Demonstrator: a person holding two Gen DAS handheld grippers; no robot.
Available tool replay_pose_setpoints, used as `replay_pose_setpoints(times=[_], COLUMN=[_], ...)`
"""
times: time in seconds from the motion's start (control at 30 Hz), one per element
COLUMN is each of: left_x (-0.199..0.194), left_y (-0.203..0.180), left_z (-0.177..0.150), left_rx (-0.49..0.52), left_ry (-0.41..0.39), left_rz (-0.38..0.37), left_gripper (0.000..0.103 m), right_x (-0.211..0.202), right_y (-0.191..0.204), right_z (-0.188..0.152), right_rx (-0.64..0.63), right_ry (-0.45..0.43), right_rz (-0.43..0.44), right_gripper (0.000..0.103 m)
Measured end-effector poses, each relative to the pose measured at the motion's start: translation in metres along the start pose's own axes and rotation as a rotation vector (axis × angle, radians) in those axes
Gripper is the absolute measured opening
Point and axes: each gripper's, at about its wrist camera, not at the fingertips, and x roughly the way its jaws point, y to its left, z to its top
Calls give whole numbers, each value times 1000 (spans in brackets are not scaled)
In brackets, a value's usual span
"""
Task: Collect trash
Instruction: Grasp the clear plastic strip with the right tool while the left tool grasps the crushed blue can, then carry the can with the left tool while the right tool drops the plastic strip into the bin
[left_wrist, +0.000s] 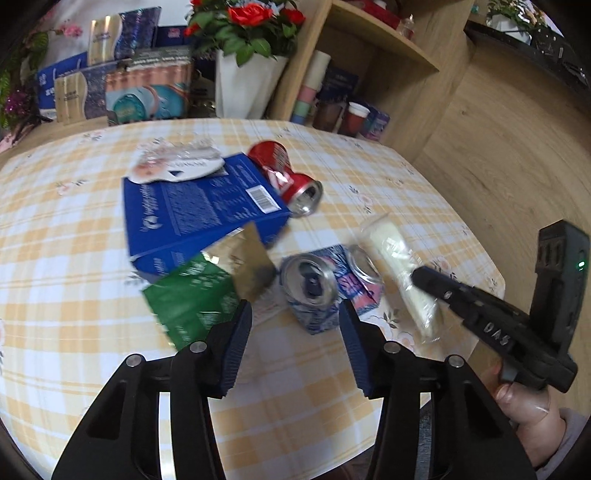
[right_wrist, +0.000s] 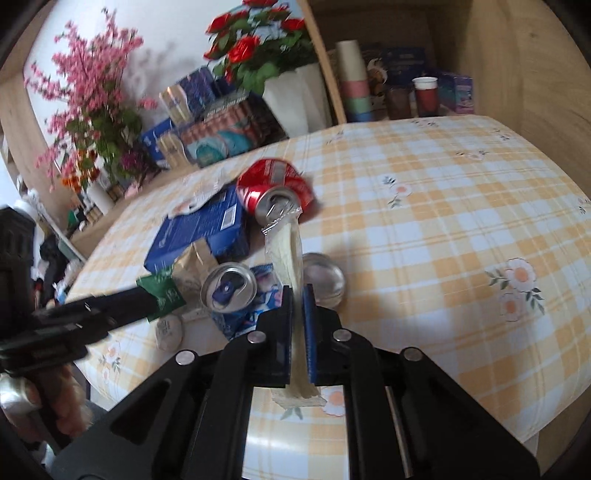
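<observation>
My right gripper (right_wrist: 297, 295) is shut on a clear wrapper (right_wrist: 286, 247) with pale yellowish contents, which hangs lifted off the checked tablecloth (right_wrist: 424, 221). In the left wrist view the same wrapper (left_wrist: 388, 251) sticks out of the right gripper (left_wrist: 417, 277). My left gripper (left_wrist: 295, 321) is open, and a crushed blue can (left_wrist: 314, 291) lies just ahead between its tips, with a gap on the left side. A second flattened can (left_wrist: 364, 264) lies behind it. Further back lie a crushed red can (left_wrist: 284, 177), a blue box (left_wrist: 195, 210), a green packet (left_wrist: 188, 299) and a foil wrapper (left_wrist: 251, 266).
A white vase of red flowers (left_wrist: 247, 81) and stacked packages (left_wrist: 147, 96) stand behind the table. A wooden shelf with cups (left_wrist: 314, 85) is at the back right. The table edge (left_wrist: 491, 280) drops off on the right. A small white lid (right_wrist: 168, 330) lies near the front edge.
</observation>
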Motion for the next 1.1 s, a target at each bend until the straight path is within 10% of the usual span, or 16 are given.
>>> replay_pose_setpoints(times=[0.6, 1.1], left_x=[80, 30], left_y=[-20, -18], left_z=[10, 21], left_rx=[-46, -41], left_ry=[91, -14], left_rz=[150, 146], left_gripper=[57, 49], right_x=[-16, -31], right_y=[-46, -31], right_z=[-3, 5], right_rx=[64, 38], right_ry=[-24, -19], right_rz=[-32, -23], right_gripper=[9, 8])
